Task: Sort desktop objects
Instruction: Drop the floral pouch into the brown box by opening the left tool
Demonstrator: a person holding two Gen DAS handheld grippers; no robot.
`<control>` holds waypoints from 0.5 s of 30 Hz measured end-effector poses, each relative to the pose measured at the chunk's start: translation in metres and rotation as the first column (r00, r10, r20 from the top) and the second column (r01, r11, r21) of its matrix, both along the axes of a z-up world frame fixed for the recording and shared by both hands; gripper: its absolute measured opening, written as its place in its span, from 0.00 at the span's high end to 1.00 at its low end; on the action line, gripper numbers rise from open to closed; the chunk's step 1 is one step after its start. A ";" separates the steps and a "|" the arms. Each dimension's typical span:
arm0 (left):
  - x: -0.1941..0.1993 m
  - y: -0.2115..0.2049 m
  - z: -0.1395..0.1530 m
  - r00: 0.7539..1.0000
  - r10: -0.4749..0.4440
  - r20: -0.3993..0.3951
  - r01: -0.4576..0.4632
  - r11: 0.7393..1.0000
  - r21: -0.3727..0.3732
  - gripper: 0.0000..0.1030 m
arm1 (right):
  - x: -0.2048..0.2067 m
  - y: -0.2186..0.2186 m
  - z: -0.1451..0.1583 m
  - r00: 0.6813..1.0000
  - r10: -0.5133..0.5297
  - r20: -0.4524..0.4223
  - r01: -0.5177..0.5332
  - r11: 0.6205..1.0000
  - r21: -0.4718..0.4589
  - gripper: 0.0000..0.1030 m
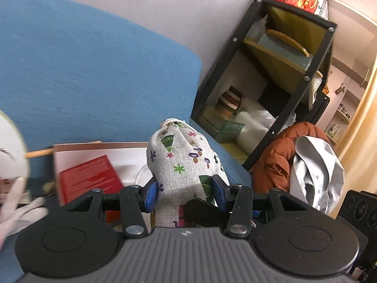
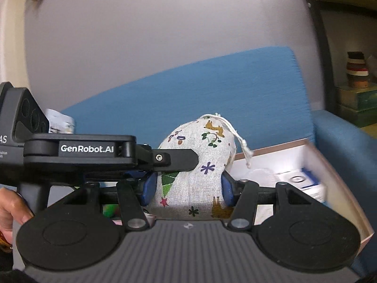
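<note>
A white cloth drawstring pouch with coloured prints stands upright between the blue pads of my left gripper, which is shut on its lower part. In the right wrist view the same pouch is also squeezed between the pads of my right gripper. The left gripper's body crosses that view from the left and touches the pouch's side. The pouch is held above an open pink-edged white box, which also shows at the right of the right wrist view.
A red booklet lies in the box. White small items lie in its other end. A blue sofa back is behind. A black shelf stands right, with brown and grey clothes below. White cloth lies at left.
</note>
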State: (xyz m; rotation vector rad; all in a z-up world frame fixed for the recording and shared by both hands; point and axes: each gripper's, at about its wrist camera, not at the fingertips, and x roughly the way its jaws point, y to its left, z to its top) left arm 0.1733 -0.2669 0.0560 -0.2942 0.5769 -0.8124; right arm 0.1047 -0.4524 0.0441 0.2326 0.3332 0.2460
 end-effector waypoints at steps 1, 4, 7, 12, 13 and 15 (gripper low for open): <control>0.005 -0.005 -0.004 1.000 0.002 -0.002 -0.002 1.000 0.000 0.52 | 0.006 -0.006 -0.002 1.000 -0.008 -0.013 0.008 1.000 0.000 0.47; 0.020 -0.020 -0.019 1.000 0.023 -0.019 -0.023 1.000 0.016 0.48 | 0.024 -0.018 -0.012 0.999 -0.025 -0.045 0.025 1.000 -0.002 0.47; 0.033 -0.027 -0.030 0.996 0.065 -0.064 -0.061 0.996 0.064 0.41 | 0.048 -0.023 -0.025 0.994 -0.054 -0.091 0.053 0.998 -0.020 0.48; 0.031 -0.014 -0.035 0.995 0.050 -0.084 -0.044 0.996 0.073 0.14 | 0.062 -0.021 -0.038 0.976 -0.163 -0.143 0.141 0.979 -0.150 0.37; 0.029 -0.011 -0.034 0.996 0.047 -0.072 -0.042 0.996 0.075 0.12 | 0.059 -0.021 -0.038 0.974 -0.177 -0.138 0.154 0.974 -0.163 0.33; 0.024 -0.006 -0.033 0.997 0.060 -0.054 -0.055 0.995 0.087 0.11 | 0.045 -0.020 -0.037 0.974 -0.181 -0.133 0.159 0.974 -0.160 0.31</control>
